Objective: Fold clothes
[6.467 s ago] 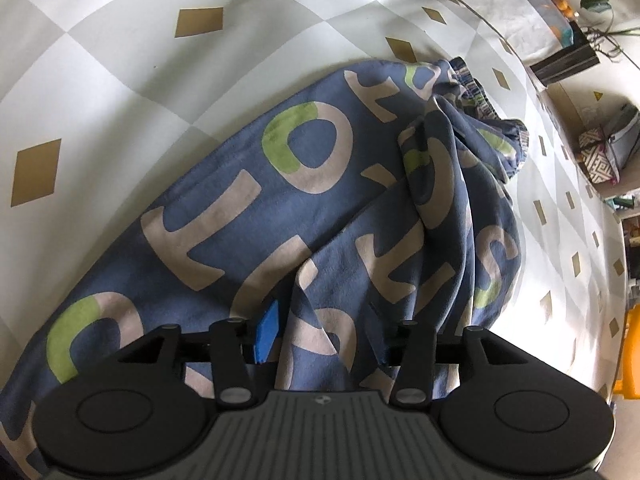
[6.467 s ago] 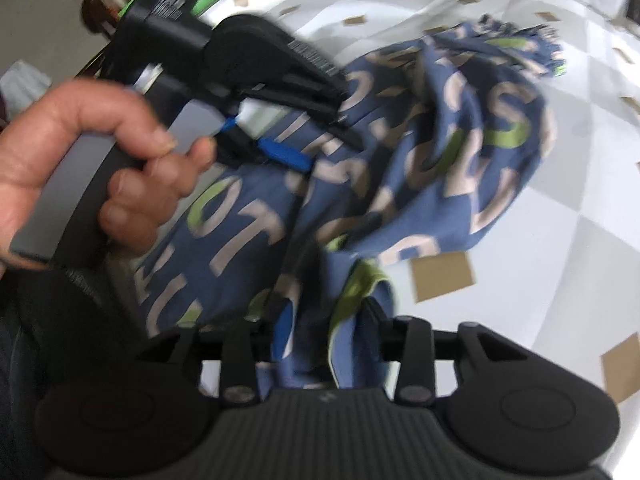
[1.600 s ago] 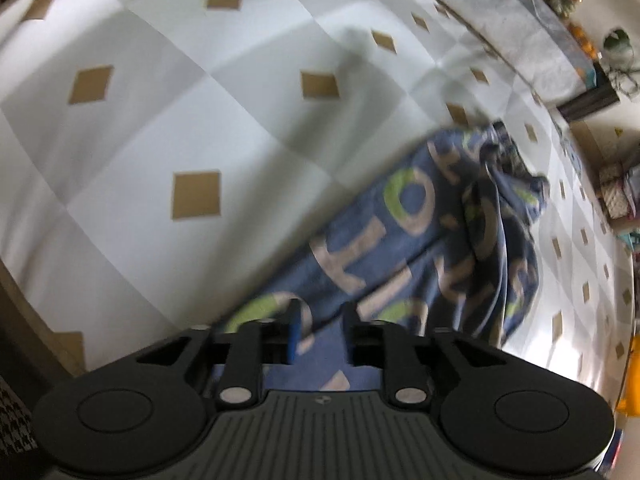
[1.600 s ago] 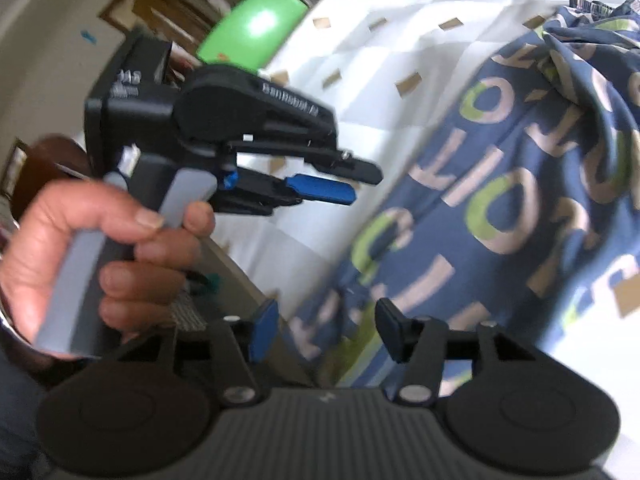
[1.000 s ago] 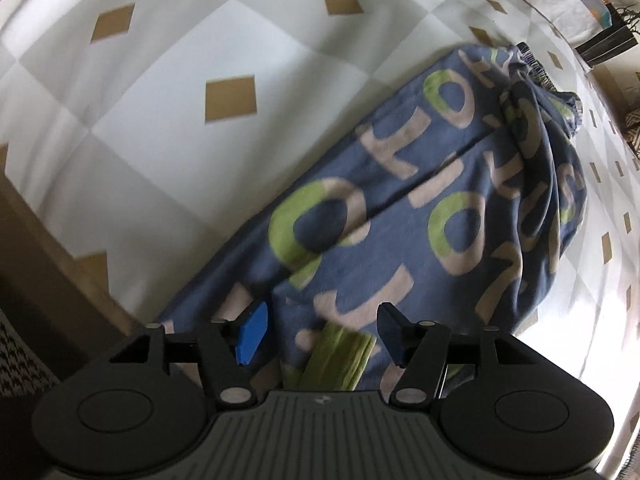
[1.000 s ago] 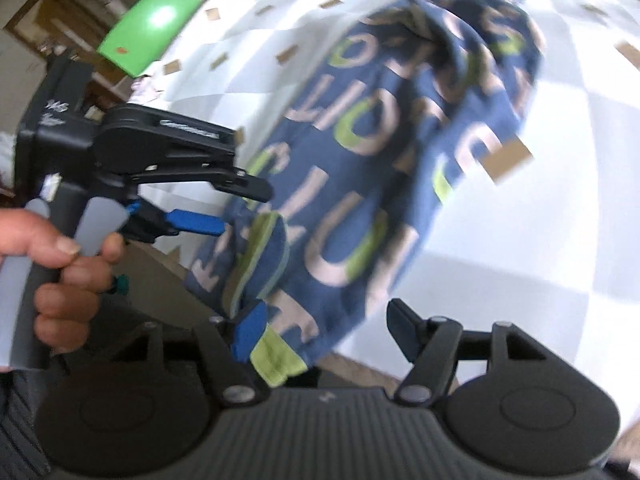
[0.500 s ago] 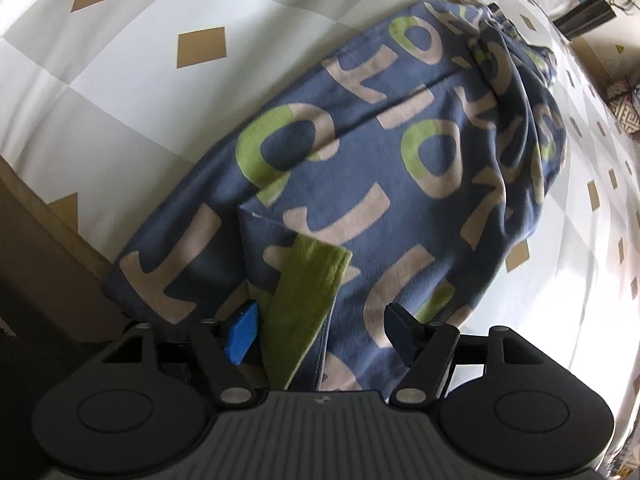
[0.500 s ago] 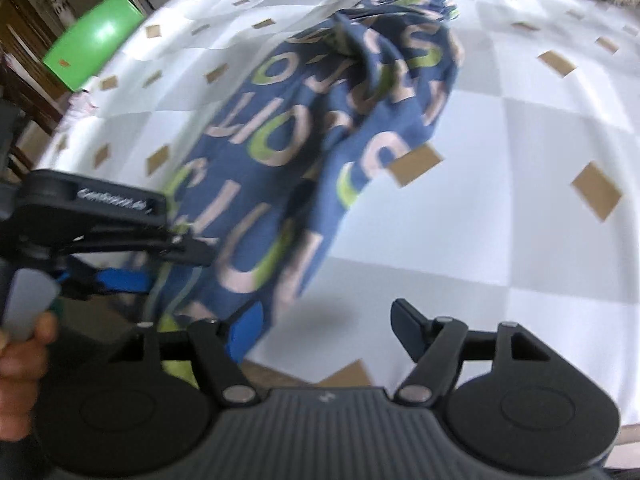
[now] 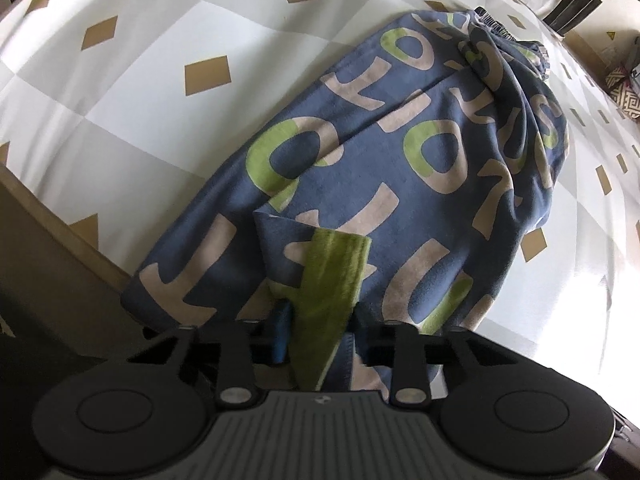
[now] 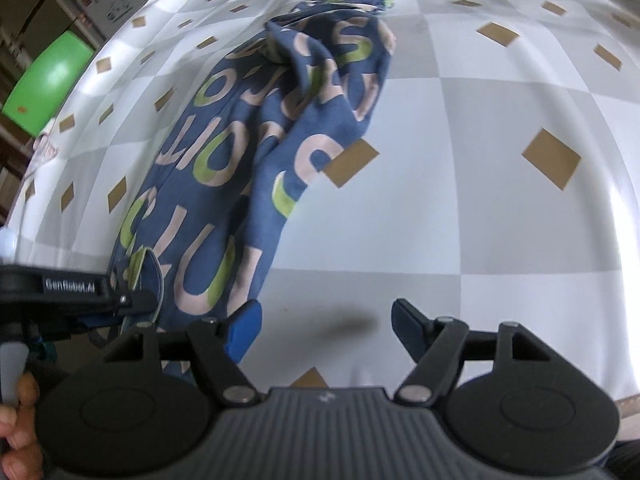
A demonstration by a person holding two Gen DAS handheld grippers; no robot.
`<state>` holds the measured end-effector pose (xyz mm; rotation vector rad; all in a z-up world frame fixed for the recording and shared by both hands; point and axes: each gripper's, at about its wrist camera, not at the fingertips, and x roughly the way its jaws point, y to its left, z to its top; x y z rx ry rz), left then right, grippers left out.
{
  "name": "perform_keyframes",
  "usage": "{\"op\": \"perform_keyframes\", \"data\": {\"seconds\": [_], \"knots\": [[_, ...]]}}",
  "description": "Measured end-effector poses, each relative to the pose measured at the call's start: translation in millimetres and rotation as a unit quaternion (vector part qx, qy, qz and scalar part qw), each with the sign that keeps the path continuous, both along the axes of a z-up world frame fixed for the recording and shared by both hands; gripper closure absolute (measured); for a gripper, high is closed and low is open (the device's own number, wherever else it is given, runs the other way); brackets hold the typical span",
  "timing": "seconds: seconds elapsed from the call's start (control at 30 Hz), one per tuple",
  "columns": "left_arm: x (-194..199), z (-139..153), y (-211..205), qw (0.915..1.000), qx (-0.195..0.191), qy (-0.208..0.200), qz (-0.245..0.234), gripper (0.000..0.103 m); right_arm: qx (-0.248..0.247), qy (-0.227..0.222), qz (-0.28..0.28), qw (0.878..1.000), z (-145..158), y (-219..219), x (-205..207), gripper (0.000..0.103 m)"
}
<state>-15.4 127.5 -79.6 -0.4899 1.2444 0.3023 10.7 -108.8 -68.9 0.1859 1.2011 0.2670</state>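
1. Blue fleece garment [image 9: 400, 184], printed with pale and green letters, lies lengthwise on the checked tablecloth [image 9: 152, 92]; its near end hangs at the cloth's front edge.
2. Left gripper [image 9: 320, 332] has just been closing and now pinches the garment's green cuff [image 9: 332, 276].
3. Right gripper [image 10: 326, 320] stands agape, holding nothing, just right of the garment's near end.
4. Step in hand, seemingly: securing the near corners; next the right gripper needs a hold on the hem beside it.

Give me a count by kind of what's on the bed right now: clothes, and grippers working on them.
Garments: 1, the blue letter-print garment with a green cuff
Grippers: 2, the left gripper closed on the green cuff, the right gripper open over the checked sheet
Total: 3
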Motion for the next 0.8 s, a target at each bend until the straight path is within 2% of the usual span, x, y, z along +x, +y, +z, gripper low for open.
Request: {"op": "perform_keyframes", "data": {"seconds": [0.1, 0.2, 0.47, 0.57, 0.67, 0.73, 0.8], "knots": [[-0.8, 0.2, -0.1, 1.0000, 0.008, 0.001, 0.005, 0.089, 0.010, 0.007, -0.011, 1.000, -1.0, -5.4, 1.2, 0.033], [-3.4, 1.6, 1.4, 0.9998, 0.011, -0.004, 0.018, 0.093, 0.016, 0.010, -0.018, 1.000, -1.4, -8.8, 2.3, 0.033], [-18.4, 20.2, 13.4, 0.9951, 0.021, -0.042, 0.087, 0.095, 0.036, 0.009, -0.021, 0.999, 0.5, -9.5, 4.1, 0.032], [-19.1, 22.3, 16.7, 0.9940, 0.024, -0.043, 0.097, 0.095, 0.041, 0.011, -0.018, 0.999, 0.9, -8.1, 4.1, 0.032], [-17.2, 20.7, 18.1, 0.9937, 0.046, -0.043, 0.092, 0.095, 0.044, 0.010, -0.016, 0.999, 2.4, -9.0, 3.7, 0.031], [-16.2, 16.4, 19.6, 0.9935, 0.061, -0.034, 0.090, 0.095, 0.045, 0.010, -0.021, 0.999, 3.2, -11.1, 4.0, 0.031], [-18.1, 11.9, 22.3, 0.9932, 0.061, -0.027, 0.095, 0.095, 0.048, 0.012, -0.029, 0.998, 2.6, -13.0, 5.0, 0.031]]}}
